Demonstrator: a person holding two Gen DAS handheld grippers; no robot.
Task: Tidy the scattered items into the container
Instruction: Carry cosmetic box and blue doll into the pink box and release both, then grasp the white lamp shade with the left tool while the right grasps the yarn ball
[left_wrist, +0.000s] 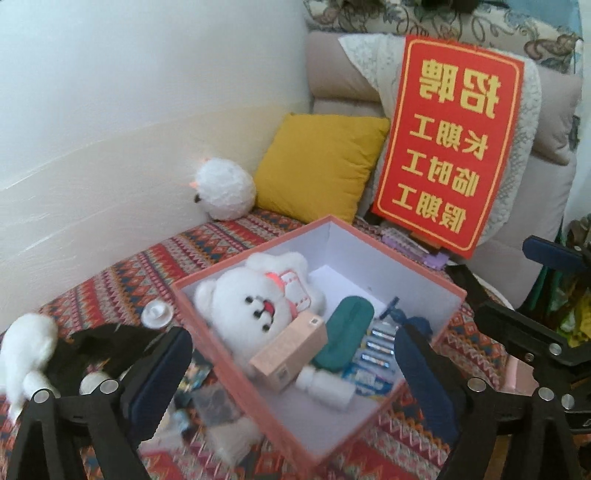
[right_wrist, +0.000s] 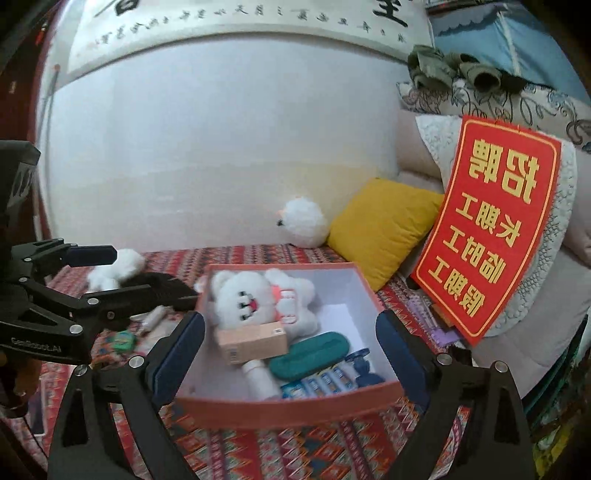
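Observation:
A pink box (left_wrist: 413, 266) (right_wrist: 288, 406) with a white inside stands on the patterned cover. In it lie a white plush bear (left_wrist: 240, 299) (right_wrist: 243, 299), a tan carton (left_wrist: 291, 350) (right_wrist: 255, 341), a green pouch (left_wrist: 347, 332) (right_wrist: 308, 354), a white bottle (right_wrist: 260, 380) and a blue packet (right_wrist: 321, 380). My left gripper (left_wrist: 291, 373) (right_wrist: 153, 275) is open and holds nothing, with its fingers on either side of the box's left corner. Over the box's near rim my right gripper (right_wrist: 290, 354) (left_wrist: 504, 280) also stands open with nothing in it. Left of the box lie a white plush toy (left_wrist: 29, 354) (right_wrist: 114, 269), a white tube (right_wrist: 153, 317) and small packets (left_wrist: 207, 398).
A yellow cushion (right_wrist: 380, 225) and a red sign (right_wrist: 491, 229) lean on the sofa behind the box. A round white plush (left_wrist: 225, 188) rests against the wall. Purple items (left_wrist: 410, 247) lie under the sign. A white cap (left_wrist: 157, 314) stands left of the box.

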